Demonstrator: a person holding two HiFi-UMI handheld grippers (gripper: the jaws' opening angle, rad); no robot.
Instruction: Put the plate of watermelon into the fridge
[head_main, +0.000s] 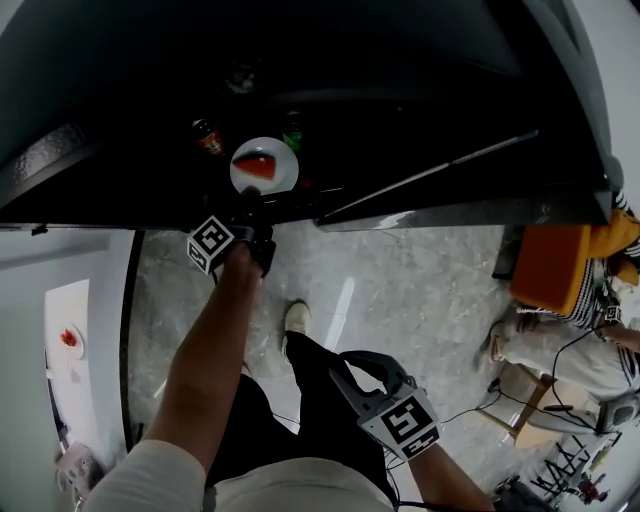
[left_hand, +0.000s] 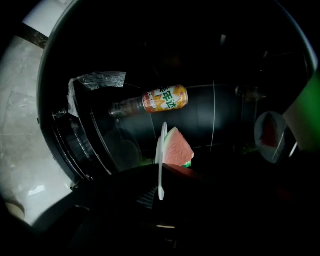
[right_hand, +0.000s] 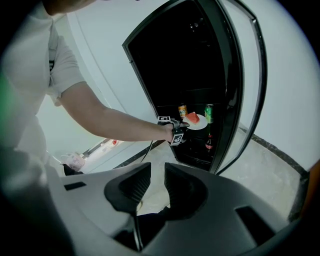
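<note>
Left tool (left_hand: 161, 186) is closed on the near rim of the plate (left_hand: 161, 150), which juts straight out ahead of its tips into the dark fridge (right_hand: 200, 60). Its jaws pinch the rim from both faces, so its own view shows the plate edge-on as a thin white line. From the head view the plate lies level, face up. Whether it rests on a shelf I cannot tell. On the plate, just past the tips, sits the watermelon (left_hand: 177, 147), a wedge whose long axis follows the tool's line: green rind nearest the jaws, red point aimed away into the fridge. Beyond the plate stands a bottle (left_hand: 160, 100) with an orange label, and to the other side a green can (right_hand: 209, 113). Right tool (right_hand: 152, 182) hangs well back from the fridge, its jaws a narrow gap apart with nothing between them.
</note>
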